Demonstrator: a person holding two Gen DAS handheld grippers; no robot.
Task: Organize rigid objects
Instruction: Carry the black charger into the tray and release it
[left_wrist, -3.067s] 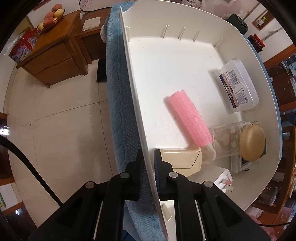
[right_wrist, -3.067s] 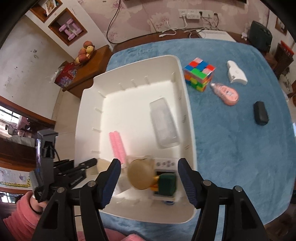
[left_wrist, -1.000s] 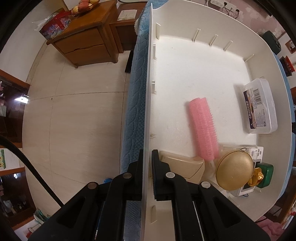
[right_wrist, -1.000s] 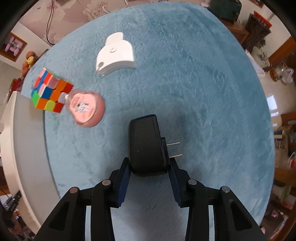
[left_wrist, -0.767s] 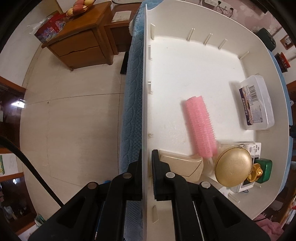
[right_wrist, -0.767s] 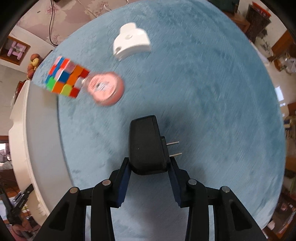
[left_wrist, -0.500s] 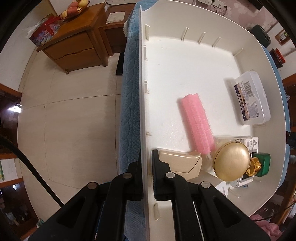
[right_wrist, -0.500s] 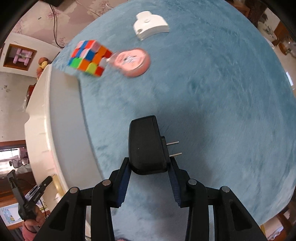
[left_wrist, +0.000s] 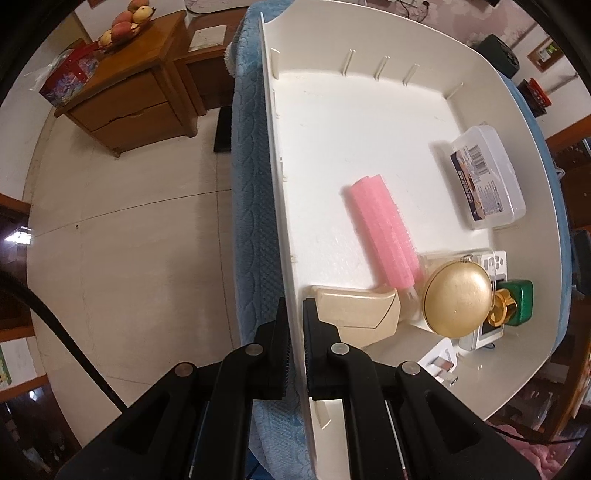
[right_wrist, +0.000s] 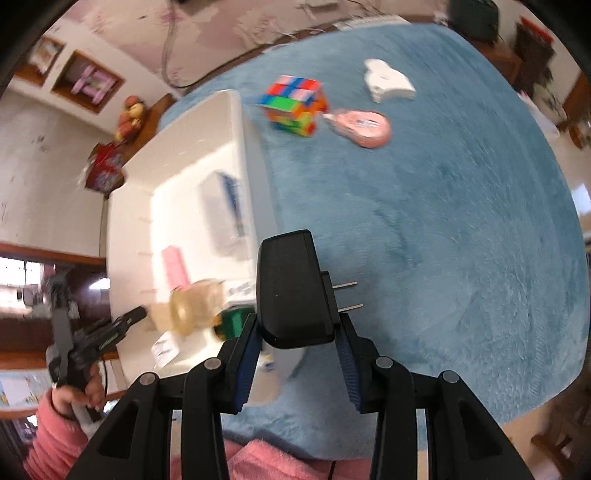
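I read this as a home: wooden dresser (left_wrist: 125, 107) with fruit bowl (left_wrist: 123, 26), tiled floor (left_wrist: 129, 240), floral wallpaper (right_wrist: 229, 29).

Right tool (right_wrist: 297, 328) clamps black charger (right_wrist: 291, 288) beside white bin (right_wrist: 255, 177).

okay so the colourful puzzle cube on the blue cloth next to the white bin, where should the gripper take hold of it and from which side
Come from above and close on two opposite flat side faces of the puzzle cube. Its parallel faces suit flat pads. Avoid the pair with one face toward the white bin and the other toward the pink disc; both crowd it. The remaining pair looks freer, though the right wrist view is blurred.
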